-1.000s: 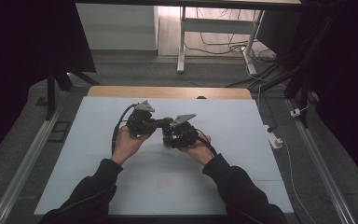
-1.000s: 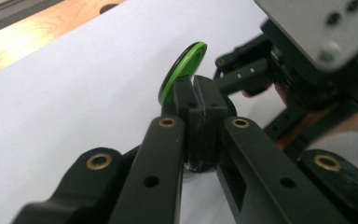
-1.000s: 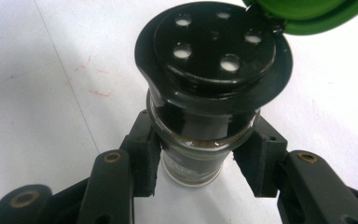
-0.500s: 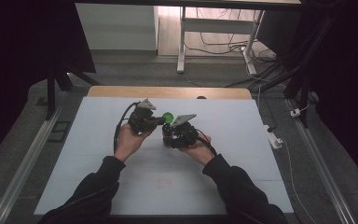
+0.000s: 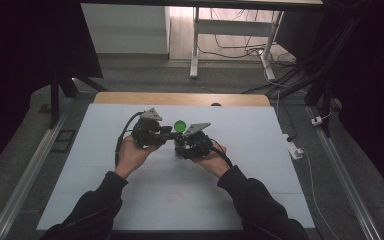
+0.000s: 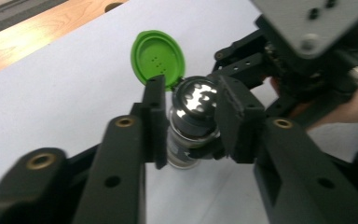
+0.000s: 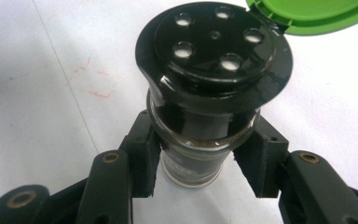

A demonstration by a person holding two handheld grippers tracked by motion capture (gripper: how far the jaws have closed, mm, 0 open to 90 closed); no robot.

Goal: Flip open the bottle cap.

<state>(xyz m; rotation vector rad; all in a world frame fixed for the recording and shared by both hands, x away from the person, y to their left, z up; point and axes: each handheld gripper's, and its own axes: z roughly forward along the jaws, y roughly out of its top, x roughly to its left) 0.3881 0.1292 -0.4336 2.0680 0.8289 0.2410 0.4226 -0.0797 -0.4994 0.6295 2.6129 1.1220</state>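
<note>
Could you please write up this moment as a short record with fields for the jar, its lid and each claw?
jar: glass spice jar, black shaker top with holes
lid: green flip lid, open, hinged back
right claw: shut on the jar's body below the cap
left claw: jaws have just been opening, either side of the jar's top, not pressing
surface: white table

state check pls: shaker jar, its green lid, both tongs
shaker jar: off the table, held by its glass neck, black sifter top with holes exposed
green flip lid: flipped open, hanging from its hinge at the rim
right tongs: shut on the jar, pads on both sides of the neck
left tongs: jaws have just been opening; they straddle the jar's top, pads not pressing
table: white sheet, faint red marks
</note>
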